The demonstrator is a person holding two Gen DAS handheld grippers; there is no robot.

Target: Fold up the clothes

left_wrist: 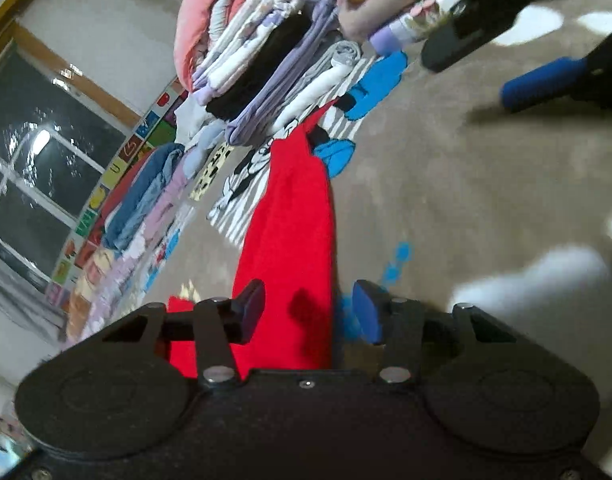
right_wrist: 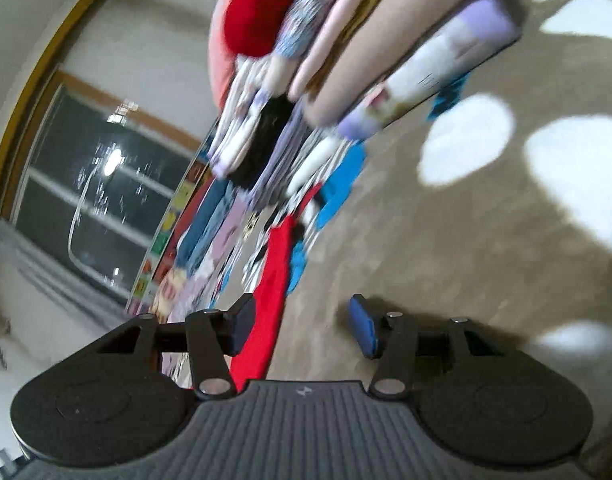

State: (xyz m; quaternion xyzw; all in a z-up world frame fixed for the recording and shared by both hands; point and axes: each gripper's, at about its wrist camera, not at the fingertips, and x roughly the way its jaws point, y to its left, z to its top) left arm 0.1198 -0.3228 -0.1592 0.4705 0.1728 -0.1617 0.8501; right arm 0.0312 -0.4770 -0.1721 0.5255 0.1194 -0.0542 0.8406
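A red garment (left_wrist: 290, 240) lies stretched out on the beige carpet (left_wrist: 466, 180), running away from my left gripper (left_wrist: 308, 312), which is open with the cloth between its spread fingers, not pinched. In the right wrist view the same red garment (right_wrist: 270, 300) lies by the left finger of my right gripper (right_wrist: 302, 324), which is open and empty above the carpet. The right gripper also shows in the left wrist view (left_wrist: 506, 68), at the top right. A striped cartoon-print garment with blue patches (left_wrist: 338, 120) lies under the red one's far end.
Stacks of folded clothes (left_wrist: 274, 64) stand at the far end, with a lower row of folded clothes (left_wrist: 146, 200) along a colourful play mat's edge (left_wrist: 118, 160). A dark window (left_wrist: 34, 160) lies beyond. White patches mark the carpet (right_wrist: 466, 140).
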